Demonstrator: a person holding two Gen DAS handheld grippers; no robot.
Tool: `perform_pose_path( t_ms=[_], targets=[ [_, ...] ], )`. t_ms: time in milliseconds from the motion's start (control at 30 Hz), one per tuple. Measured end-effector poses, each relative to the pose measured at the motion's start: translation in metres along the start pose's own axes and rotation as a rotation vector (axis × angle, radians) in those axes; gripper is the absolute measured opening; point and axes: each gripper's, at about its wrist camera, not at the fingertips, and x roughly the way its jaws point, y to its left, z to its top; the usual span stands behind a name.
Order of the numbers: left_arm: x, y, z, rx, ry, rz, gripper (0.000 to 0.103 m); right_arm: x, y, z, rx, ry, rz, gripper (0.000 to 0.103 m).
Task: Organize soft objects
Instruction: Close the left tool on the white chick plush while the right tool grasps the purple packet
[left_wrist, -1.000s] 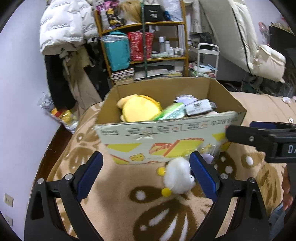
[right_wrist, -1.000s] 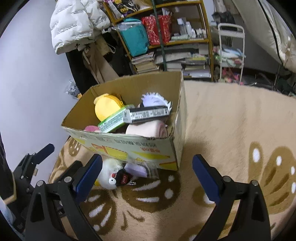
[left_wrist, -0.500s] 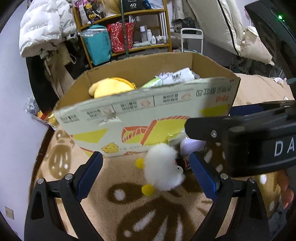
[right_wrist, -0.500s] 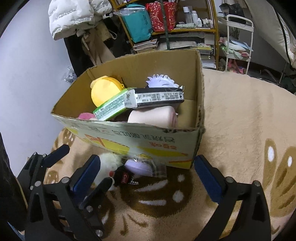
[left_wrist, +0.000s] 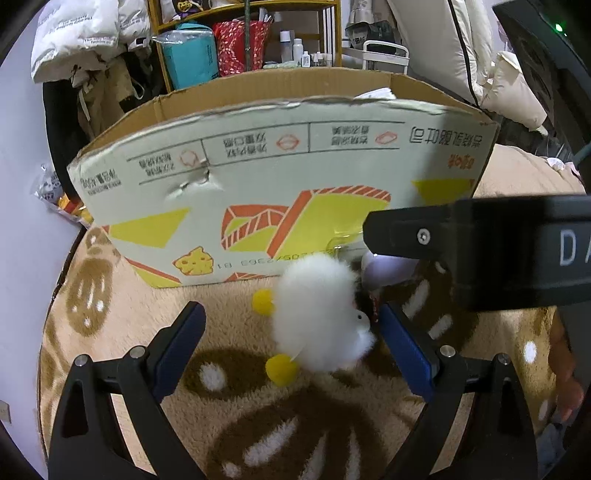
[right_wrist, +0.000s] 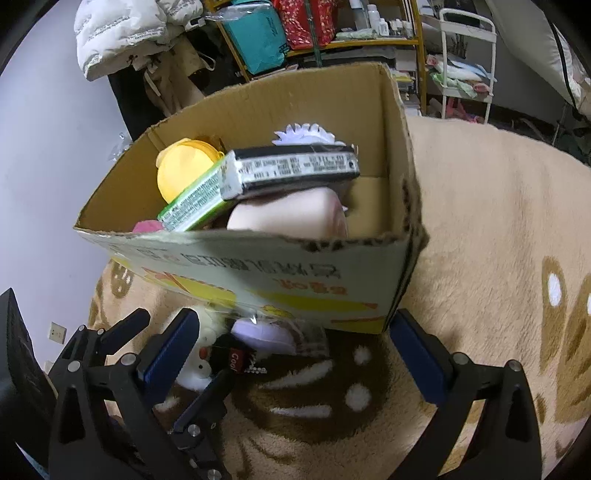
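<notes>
A white fluffy plush (left_wrist: 321, 314) with yellow pom feet lies on the beige rug in front of a cardboard box (left_wrist: 258, 184). My left gripper (left_wrist: 293, 347) stands open around the plush, which sits nearer the right pad; no pad presses it. In the right wrist view my right gripper (right_wrist: 293, 354) is open just before the box (right_wrist: 280, 277). Between its fingers lie a lavender item in a clear wrapper (right_wrist: 262, 334) and a small black item with a red tag (right_wrist: 229, 356). The white plush (right_wrist: 197, 365) shows partly behind the blue pad.
The box holds a yellow plush (right_wrist: 184, 170), two cartons (right_wrist: 295, 166) and a pink roll (right_wrist: 288, 218). Behind it stand a wooden shelf (left_wrist: 243, 48), a white puffy jacket (left_wrist: 81, 33) and a white trolley (right_wrist: 465, 62). A pale wall (right_wrist: 44, 147) bounds the rug at left.
Both grippers have come down and closer to the box front. The white plush now lies between the left gripper's fingers, and the box contents are hidden from the left view.
</notes>
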Motion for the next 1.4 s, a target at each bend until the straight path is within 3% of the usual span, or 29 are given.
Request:
perform_pose_path(
  t_ms=[133,300,633,1033,1400],
  targets=[
    [0.002,0.006,-0.001,-0.028,0.002,-0.016,0.093,0.007,-0.002,-0.002,0.027,0.024,-0.003,0.103],
    [0.001,0.009,-0.002,-0.043,-0.001,-0.067,0.081,0.017,-0.007,-0.006,0.072,0.066,0.012,0.103],
    [0.003,0.011,-0.006,-0.060,0.025,-0.168,0.054,0.020,0.006,-0.013,0.085,0.069,0.015,0.103],
    [0.003,0.008,-0.009,-0.044,0.051,-0.155,0.041,0.025,0.000,-0.014,0.177,0.046,0.016,0.103],
    [0.004,0.012,-0.013,-0.076,0.047,-0.175,0.038,0.031,0.010,-0.008,0.187,0.041,-0.030,0.103]
  ],
)
